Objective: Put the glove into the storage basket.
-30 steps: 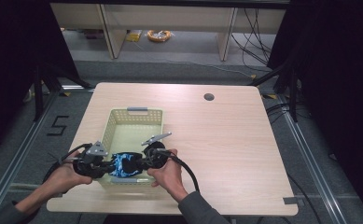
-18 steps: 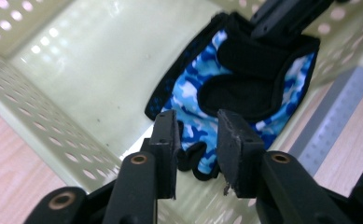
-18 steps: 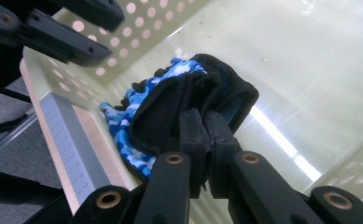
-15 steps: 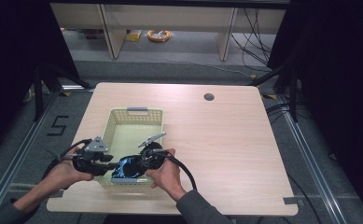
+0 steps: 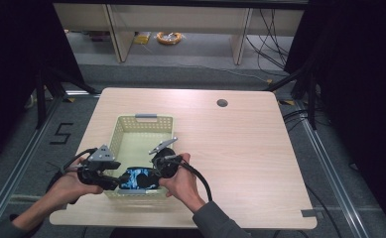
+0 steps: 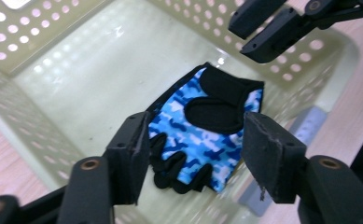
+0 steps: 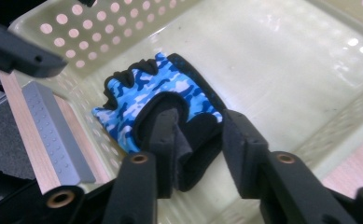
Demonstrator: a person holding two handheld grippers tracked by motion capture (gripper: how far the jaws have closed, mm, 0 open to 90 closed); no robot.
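High view: both grippers, left gripper and right gripper, meet over the blue camouflage fingerless fabric glove at the 6 o'clock end of the perforated pale-yellow plastic basket, evidently depositing it. Left gripper view: jaws just opened, released; the glove lies flat, fingers toward 7 o'clock. Right gripper view: jaws just parting, straddling the glove's black cuff; long axis runs 10-to-4 o'clock.

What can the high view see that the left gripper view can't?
The high view takes in the whole table, its round hole, the person's sleeve and an orange cable coil on the floor behind. The left gripper view goes close. There the glove shows blue camouflage, black pads and short fingers. It lies between the jaws of the left gripper, which have just been opening and do not touch it. Both views show the pale yellow basket with the glove lying inside.
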